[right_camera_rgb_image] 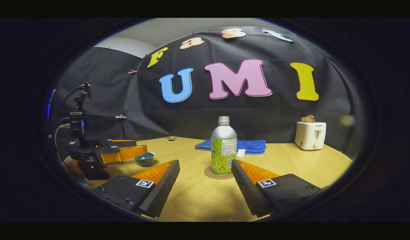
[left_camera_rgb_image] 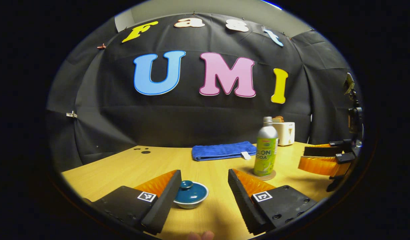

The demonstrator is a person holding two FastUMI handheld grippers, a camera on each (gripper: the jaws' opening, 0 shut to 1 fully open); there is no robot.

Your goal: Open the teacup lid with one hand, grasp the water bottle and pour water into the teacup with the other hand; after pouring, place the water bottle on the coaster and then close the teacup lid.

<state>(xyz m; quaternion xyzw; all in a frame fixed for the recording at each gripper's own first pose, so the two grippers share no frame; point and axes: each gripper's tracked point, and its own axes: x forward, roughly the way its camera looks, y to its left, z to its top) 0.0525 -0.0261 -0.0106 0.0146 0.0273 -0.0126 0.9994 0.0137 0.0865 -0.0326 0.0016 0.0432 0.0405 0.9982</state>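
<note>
A teacup with a blue knobbed lid (left_camera_rgb_image: 190, 195) sits on the wooden table between the fingers of my left gripper (left_camera_rgb_image: 204, 173), close to its left finger; the lid is on. That gripper is open and touches nothing. The silver and green water bottle (left_camera_rgb_image: 266, 151) stands upright on a round coaster (left_camera_rgb_image: 271, 177) to the right. In the right gripper view the bottle (right_camera_rgb_image: 223, 150) and coaster (right_camera_rgb_image: 210, 174) are straight ahead, just beyond my open right gripper (right_camera_rgb_image: 205, 163). The left gripper (right_camera_rgb_image: 123, 150) appears far left, over the teacup (right_camera_rgb_image: 144, 159).
A folded blue towel (left_camera_rgb_image: 223, 150) lies behind the bottle near the wall. A white toaster (right_camera_rgb_image: 310, 135) stands at the back right. A camera on a stand (right_camera_rgb_image: 78, 113) rises at the table's left side. The right gripper (left_camera_rgb_image: 325, 160) hovers beyond the bottle.
</note>
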